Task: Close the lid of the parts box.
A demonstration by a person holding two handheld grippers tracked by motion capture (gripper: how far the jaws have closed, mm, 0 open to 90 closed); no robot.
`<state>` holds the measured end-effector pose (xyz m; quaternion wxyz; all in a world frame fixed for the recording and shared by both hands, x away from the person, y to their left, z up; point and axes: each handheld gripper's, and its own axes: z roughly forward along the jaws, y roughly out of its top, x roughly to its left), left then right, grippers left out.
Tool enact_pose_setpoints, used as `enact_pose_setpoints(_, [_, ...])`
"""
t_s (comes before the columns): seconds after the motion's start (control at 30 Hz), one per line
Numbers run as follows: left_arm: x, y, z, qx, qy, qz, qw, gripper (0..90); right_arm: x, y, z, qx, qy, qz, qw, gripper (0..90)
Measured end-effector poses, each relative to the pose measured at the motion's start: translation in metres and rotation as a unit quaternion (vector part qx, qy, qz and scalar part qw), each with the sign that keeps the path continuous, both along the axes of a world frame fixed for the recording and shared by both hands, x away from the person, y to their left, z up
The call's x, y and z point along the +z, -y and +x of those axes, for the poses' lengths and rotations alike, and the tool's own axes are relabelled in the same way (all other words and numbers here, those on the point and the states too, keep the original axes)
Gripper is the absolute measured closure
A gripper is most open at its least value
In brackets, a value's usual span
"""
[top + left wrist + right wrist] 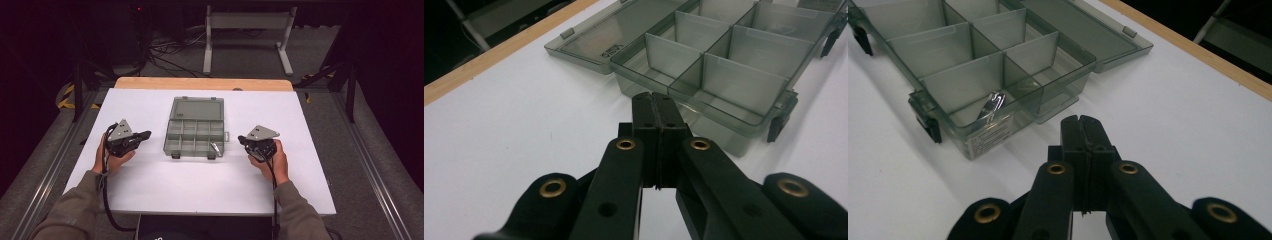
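High view: the left gripper (142, 135) and the right gripper (243, 139) are held low over the white table (150, 190), one at each side of the open compartment box (195, 127) in the middle, both aimed inward at it, each gripped from behind by a hand. In the two gripper views both pairs of jaws are seen pressed together, empty and touching nothing. A small shiny metal piece (992, 105) lies in a near corner compartment; its kind cannot be made out.
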<state>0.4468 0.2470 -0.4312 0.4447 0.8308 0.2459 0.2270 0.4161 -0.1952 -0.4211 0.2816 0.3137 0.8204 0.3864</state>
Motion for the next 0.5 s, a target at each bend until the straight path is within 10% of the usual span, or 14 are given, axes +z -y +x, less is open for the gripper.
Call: enact_pose_setpoints(0.5, [0.007,0.017,0.052,0.010,-0.018,0.025,0.9995,90.0,0.020,-0.008,0.050,-0.018,-0.022,-0.016,0.9995,90.0])
